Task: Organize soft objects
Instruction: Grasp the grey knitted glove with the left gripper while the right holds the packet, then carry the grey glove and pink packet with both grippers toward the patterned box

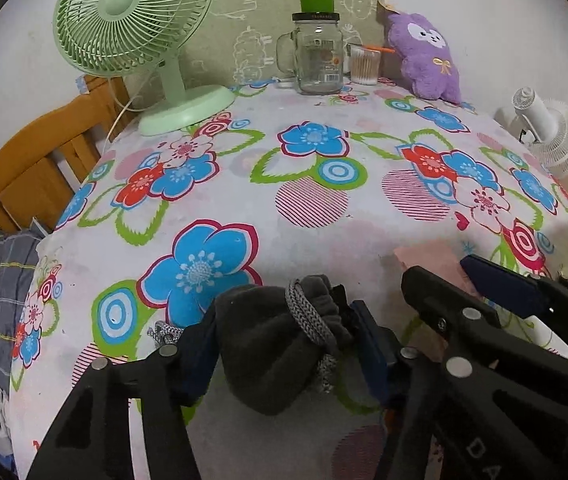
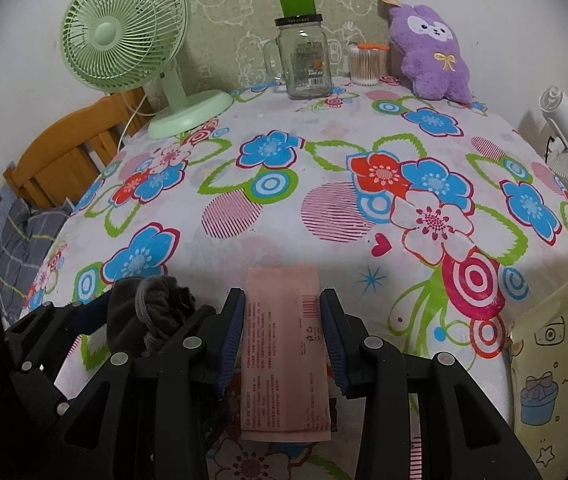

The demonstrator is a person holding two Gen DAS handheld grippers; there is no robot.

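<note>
A dark grey drawstring pouch [image 1: 276, 344] sits between the fingers of my left gripper [image 1: 280, 344], which is shut on it at the near edge of the table; the pouch also shows in the right wrist view [image 2: 152, 312]. A flat pink packet [image 2: 284, 344] lies on the floral cloth between the blue pads of my right gripper [image 2: 282, 340], whose jaws stand at its two long edges; the packet's corner shows in the left wrist view [image 1: 432, 260]. A purple plush toy [image 1: 428, 60] leans on the wall at the far right, also in the right wrist view [image 2: 428, 56].
A green desk fan [image 1: 140, 40] stands far left. A glass mug jar [image 1: 318, 56] with a green cup on top and a cup of cotton swabs [image 1: 364, 64] stand at the back. A white fan [image 1: 548, 136] is off the right edge. A wooden chair [image 1: 36, 168] stands left.
</note>
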